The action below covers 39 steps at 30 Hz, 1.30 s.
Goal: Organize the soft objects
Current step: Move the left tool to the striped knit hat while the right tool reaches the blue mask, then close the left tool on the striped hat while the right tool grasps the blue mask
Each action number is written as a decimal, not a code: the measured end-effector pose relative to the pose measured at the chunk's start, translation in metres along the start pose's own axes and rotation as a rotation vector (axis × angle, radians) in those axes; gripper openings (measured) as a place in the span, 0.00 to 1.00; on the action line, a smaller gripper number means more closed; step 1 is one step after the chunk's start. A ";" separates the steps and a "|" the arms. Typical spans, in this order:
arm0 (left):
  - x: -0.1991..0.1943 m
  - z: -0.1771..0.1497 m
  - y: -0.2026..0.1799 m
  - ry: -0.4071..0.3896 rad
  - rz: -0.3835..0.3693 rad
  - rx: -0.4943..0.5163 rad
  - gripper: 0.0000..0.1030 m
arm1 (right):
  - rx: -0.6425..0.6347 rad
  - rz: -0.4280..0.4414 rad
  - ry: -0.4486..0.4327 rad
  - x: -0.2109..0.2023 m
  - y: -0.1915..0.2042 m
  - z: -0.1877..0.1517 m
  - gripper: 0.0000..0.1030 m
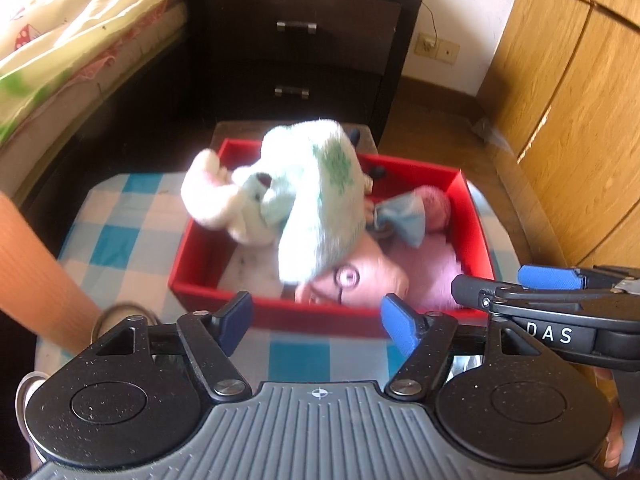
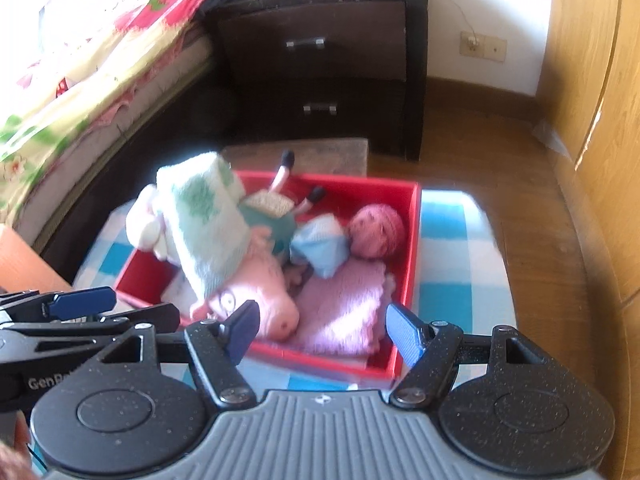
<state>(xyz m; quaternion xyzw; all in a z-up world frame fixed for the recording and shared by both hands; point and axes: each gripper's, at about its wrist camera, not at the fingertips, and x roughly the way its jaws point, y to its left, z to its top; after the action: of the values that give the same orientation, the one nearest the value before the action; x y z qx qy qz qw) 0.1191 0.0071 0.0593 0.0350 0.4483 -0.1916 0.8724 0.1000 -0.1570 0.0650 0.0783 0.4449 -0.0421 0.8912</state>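
box: a red box (image 1: 472,216) stands on the blue-and-white checked surface (image 1: 120,236), just ahead of both tools.
contents: a pink pig plush (image 2: 264,280) lies head toward the near wall; a pink folded cloth (image 2: 340,308) lies flat at the near right; a pink knitted ball (image 2: 380,230) sits at the far right, with a pale blue cloth (image 2: 320,248) between it and the pig.
white plush: a white and green plush (image 1: 316,200) lies draped over the pig and over the box's left wall, part of it hanging outside; its long axis runs from the far left rim down toward the near middle.
left tool: left tool (image 1: 316,316), jaws apart, nothing between them, back from the near wall of the box; no sign that it grips anything.
right tool: right tool (image 2: 320,332), jaws partly apart and empty, over the near wall, above the pig's snout and the pink cloth.
key relation: the white plush lies ahead and slightly left of the left tool, so the left hand looks nearer; the right tool is nearer the pink cloth.
judgement: the overhanging plush likely still needs tucking fully inside.
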 end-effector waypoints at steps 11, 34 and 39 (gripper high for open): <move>-0.007 -0.033 -0.003 0.065 0.012 0.047 0.77 | 0.007 -0.035 0.072 -0.004 -0.015 -0.035 0.47; 0.001 -0.142 -0.041 0.323 -0.107 0.140 0.80 | -0.020 -0.026 0.130 -0.019 -0.024 -0.081 0.50; 0.011 -0.158 -0.050 0.334 -0.089 0.201 0.53 | -0.006 -0.015 0.128 -0.019 -0.028 -0.078 0.50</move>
<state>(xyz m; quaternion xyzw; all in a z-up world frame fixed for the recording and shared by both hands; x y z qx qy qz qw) -0.0151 -0.0052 -0.0382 0.1333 0.5665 -0.2650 0.7688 0.0231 -0.1709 0.0314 0.0751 0.5015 -0.0423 0.8609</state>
